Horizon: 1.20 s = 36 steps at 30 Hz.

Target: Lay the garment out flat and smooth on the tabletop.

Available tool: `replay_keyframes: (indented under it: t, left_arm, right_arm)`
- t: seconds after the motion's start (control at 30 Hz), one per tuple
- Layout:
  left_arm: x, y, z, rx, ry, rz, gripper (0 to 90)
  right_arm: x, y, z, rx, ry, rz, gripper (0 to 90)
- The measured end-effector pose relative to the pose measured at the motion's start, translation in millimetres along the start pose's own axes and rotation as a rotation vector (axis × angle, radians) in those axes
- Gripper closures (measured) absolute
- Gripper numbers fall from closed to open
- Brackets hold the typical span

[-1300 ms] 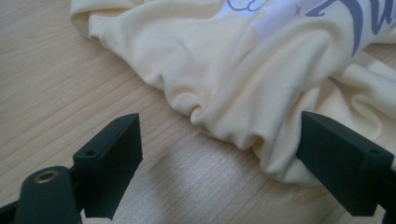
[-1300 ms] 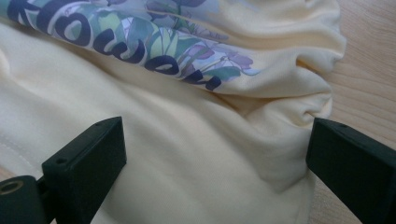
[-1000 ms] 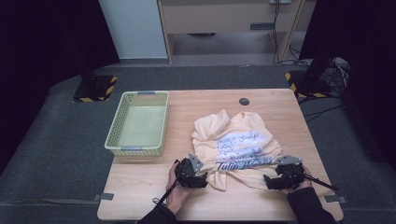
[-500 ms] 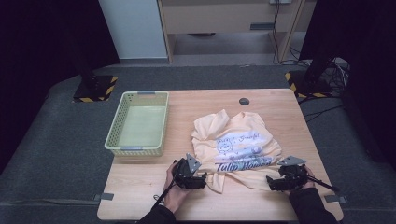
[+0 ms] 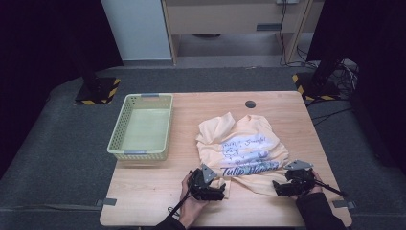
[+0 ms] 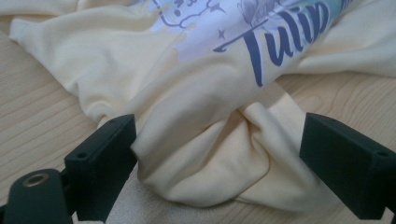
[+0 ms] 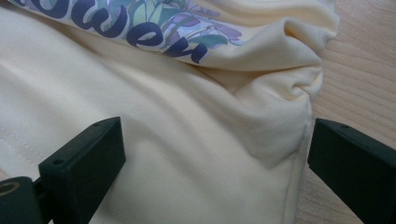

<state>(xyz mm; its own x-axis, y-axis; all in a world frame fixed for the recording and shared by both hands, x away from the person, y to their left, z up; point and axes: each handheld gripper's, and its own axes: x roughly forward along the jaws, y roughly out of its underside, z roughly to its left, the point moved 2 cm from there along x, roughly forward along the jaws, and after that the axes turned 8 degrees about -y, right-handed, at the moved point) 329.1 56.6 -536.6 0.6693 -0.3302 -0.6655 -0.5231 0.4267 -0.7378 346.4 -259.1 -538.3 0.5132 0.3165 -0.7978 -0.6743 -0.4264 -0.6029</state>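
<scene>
Shirt (image 5: 244, 151), near edge of table (image 5: 143, 201): soft, light, limp | my left gripper (image 5: 221, 188) and right gripper (image 5: 276, 186) both spread, straddling bunched folds | I'd pinch those thick folds.

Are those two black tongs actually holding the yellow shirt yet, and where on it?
Nothing is held. Both the left tongs and right tongs stand open around bunched folds at the near edge of the T-shirt.
</scene>
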Motion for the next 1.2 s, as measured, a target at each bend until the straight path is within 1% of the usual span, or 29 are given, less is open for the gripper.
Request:
replay_keyframes:
  t: [0.03,0.07,0.1,0.17,0.27,0.33,0.4,0.43,0.5,0.57,0.7,0.77,0.83,0.9,0.93,0.97,1.0,1.03,1.07,1.13,1.2]
  left_arm:
    - [1.1,1.0,-1.6,0.015,-0.008,0.005,10.7]
    - [2.1,1.9,-3.1,0.039,-0.018,0.016,9.8]
    - [4.0,4.0,-6.2,0.082,-0.044,0.039,9.4]
    - [3.9,4.8,-6.8,0.088,-0.046,0.038,8.7]
    - [0.2,6.3,-4.2,0.093,-0.055,0.058,8.4]
    - [-3.0,8.2,-0.9,0.1,-0.058,0.071,8.3]
    - [-6.9,10.2,2.2,0.125,-0.061,0.079,8.3]
    - [-8.9,11.4,3.9,0.139,-0.059,0.084,8.3]
    - [-12.7,13.5,8.5,0.164,-0.031,0.102,8.3]
    - [-16.0,15.9,13.7,0.192,-0.014,0.111,8.0]
    - [-21.1,20.5,24.8,0.235,0.01,0.115,8.0]
    - [-23.3,23.2,30.4,0.241,0.027,0.119,8.0]
    - [-25.2,25.8,35.0,0.237,0.045,0.124,7.9]
    - [-27.3,27.3,38.9,0.231,0.048,0.137,7.8]
    - [-28.3,28.1,40.9,0.214,0.053,0.148,7.5]
    - [-29.2,29.0,42.4,0.181,0.064,0.154,7.6]
    - [-30.0,29.9,44.2,0.159,0.075,0.157,7.6]
    - [-30.6,30.6,45.1,0.138,0.077,0.16,7.7]
    - [-30.8,31.1,45.5,0.124,0.074,0.163,7.5]
    - [-30.3,31.3,44.8,0.118,0.064,0.164,7.2]
    - [-29.8,31.6,43.2,0.121,0.059,0.166,6.8]
  right_arm:
    - [0.0,0.0,0.0,0.0,0.0,0.0,4.0]
    - [0.0,0.0,0.0,0.0,0.0,0.0,4.0]
    - [-0.2,0.1,0.1,0.0,0.0,0.001,4.0]
    - [-0.3,0.2,0.1,0.0,0.0,0.001,4.0]
    - [-1.1,1.2,-0.3,-0.008,-0.001,0.002,3.9]
    - [-1.6,2.0,-1.0,-0.002,-0.005,0.003,3.8]
    - [-2.3,3.4,-2.7,0.0,-0.006,0.001,3.8]
    - [-2.3,3.4,-2.7,0.0,-0.006,0.001,3.8]
    - [-3.9,5.4,-2.9,0.004,-0.006,0.002,3.8]
    - [-6.1,7.7,-2.8,-0.007,0.0,0.003,3.8]
    - [-9.7,12.8,-4.9,0.0,-0.005,0.003,3.8]
    - [-11.0,14.8,-6.2,0.003,-0.009,0.003,3.8]
    - [-11.9,16.0,-6.3,0.007,-0.014,0.004,3.7]
    - [-13.6,15.6,-5.9,0.001,-0.017,0.002,5.0]
    - [-15.4,14.8,-5.8,0.003,-0.016,-0.009,5.5]
    - [-17.4,13.7,-6.7,0.009,-0.016,-0.026,5.6]
    - [-19.7,12.9,-8.0,0.018,-0.016,-0.046,5.9]
    - [-21.4,12.4,-9.5,0.027,-0.011,-0.064,6.2]
    - [-21.4,12.6,-12.4,0.034,0.002,-0.068,6.2]
    - [-20.2,13.3,-13.5,0.031,0.006,-0.061,6.2]
    - [-16.9,14.7,-14.0,0.025,0.015,-0.038,6.1]
